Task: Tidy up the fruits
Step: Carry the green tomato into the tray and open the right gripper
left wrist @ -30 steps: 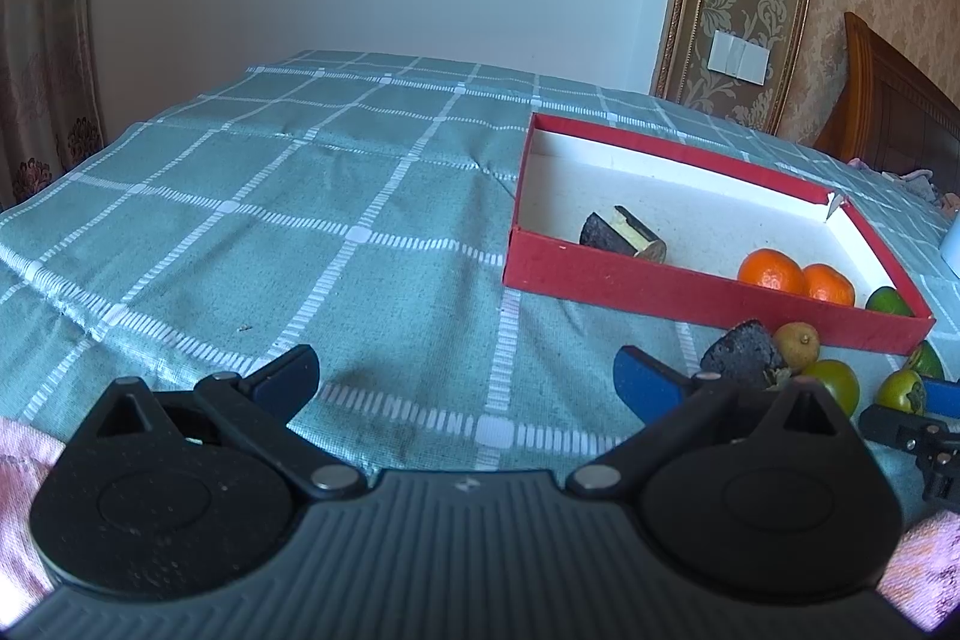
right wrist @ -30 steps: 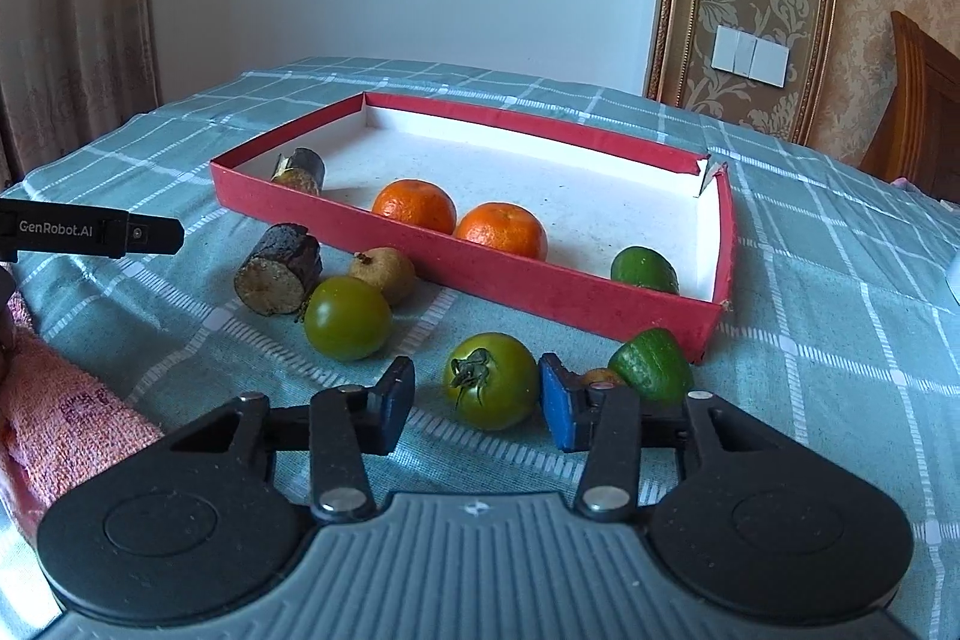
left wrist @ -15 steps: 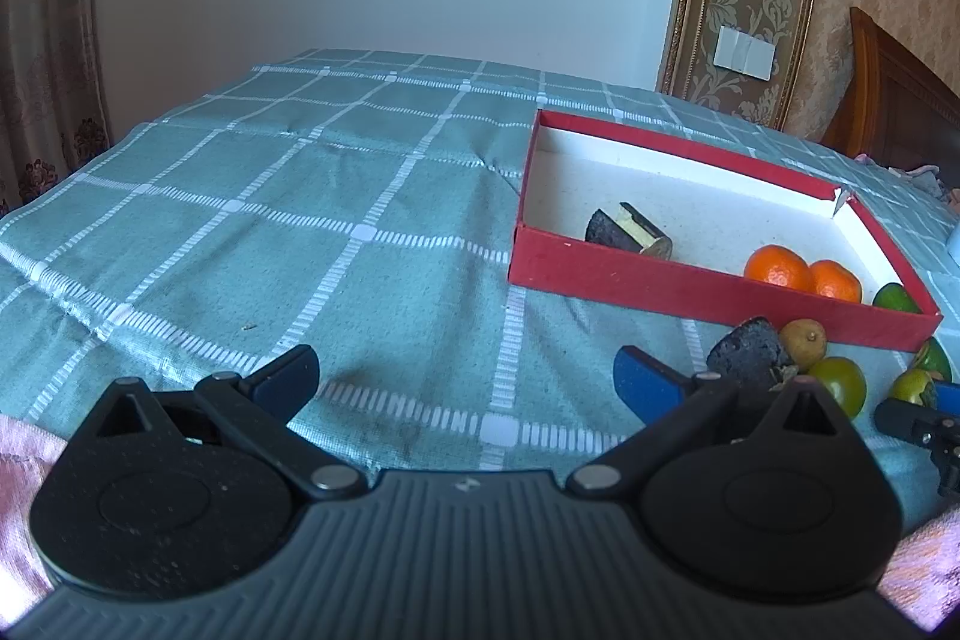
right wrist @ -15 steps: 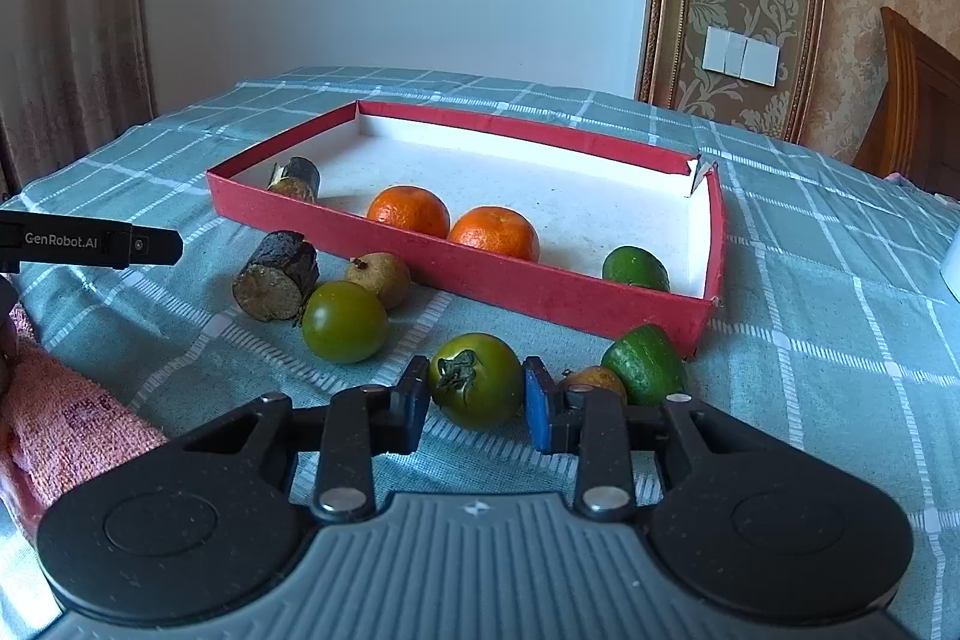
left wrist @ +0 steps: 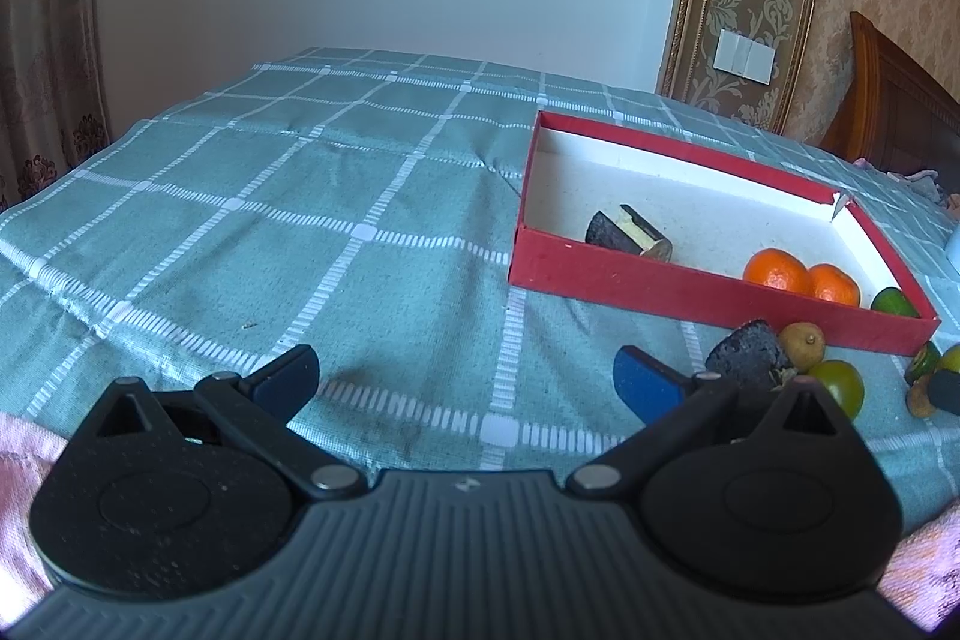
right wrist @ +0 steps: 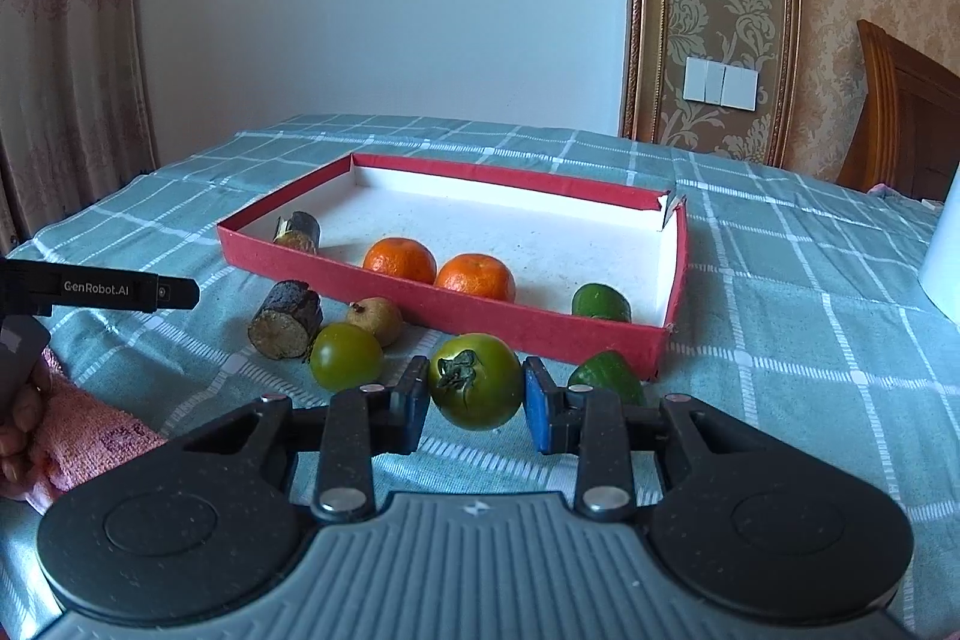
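Green tomato (right wrist: 476, 381) clamped in right tongs (right wrist: 476, 403), just outside red tray's near rim (right wrist: 480, 319).

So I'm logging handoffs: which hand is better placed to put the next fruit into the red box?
Right. The right gripper is shut on the green tomato just before the red box; the left gripper is open over bare cloth.

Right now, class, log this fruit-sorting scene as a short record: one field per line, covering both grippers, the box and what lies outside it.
right gripper: shut on green tomato
left gripper: open, holding nothing
red box: two oranges, one green fruit, one dark log piece
outside box: second green tomato, small brown fruit, dark log piece, green fruit
surface: checked tablecloth
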The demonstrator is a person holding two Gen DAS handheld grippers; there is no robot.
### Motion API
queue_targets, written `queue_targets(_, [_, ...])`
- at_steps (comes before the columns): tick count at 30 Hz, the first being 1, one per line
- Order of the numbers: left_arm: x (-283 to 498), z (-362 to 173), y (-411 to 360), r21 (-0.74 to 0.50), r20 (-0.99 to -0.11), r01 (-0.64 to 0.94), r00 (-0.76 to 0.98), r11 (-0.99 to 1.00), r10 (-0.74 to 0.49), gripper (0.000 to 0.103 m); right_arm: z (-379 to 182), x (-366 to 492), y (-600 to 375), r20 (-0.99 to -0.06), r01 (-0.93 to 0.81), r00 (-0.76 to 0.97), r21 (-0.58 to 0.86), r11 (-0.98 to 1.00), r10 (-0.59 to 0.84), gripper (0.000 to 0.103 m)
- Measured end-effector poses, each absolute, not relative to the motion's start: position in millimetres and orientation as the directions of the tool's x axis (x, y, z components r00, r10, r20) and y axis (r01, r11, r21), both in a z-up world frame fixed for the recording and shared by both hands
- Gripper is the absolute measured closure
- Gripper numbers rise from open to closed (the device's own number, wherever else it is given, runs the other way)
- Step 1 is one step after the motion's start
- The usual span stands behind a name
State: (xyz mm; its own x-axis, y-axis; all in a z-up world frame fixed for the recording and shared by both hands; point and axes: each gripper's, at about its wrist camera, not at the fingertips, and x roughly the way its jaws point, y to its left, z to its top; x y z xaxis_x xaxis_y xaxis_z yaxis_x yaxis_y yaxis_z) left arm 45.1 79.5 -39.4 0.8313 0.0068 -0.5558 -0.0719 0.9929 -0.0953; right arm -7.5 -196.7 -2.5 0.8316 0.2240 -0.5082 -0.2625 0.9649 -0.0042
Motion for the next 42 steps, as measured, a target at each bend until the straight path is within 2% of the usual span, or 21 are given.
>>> queue_targets(13, [43.5, -38.4, 81.5, -0.114, -0.553, -0.070, 0.833, 0.991, -0.005, 0.000, 27.0, 21.3, -195.9, -0.430, -0.196, 0.891, -0.076, 0.978, 0.145, 0.071])
queue_targets(28, [44.1, -39.2, 83.2, -0.133, -0.554, -0.065, 0.832, 0.989, -0.019, 0.000, 5.5, 94.9, -199.0, -0.548, -0.149, 0.828, -0.021, 0.989, 0.114, 0.071])
queue_targets(42, [45.2, -39.6, 83.3, -0.137, -0.557, -0.060, 0.830, 0.989, -0.027, 0.000, -8.0, 112.1, -204.9, -0.577, -0.105, 0.813, -0.012, 0.994, 0.079, 0.071])
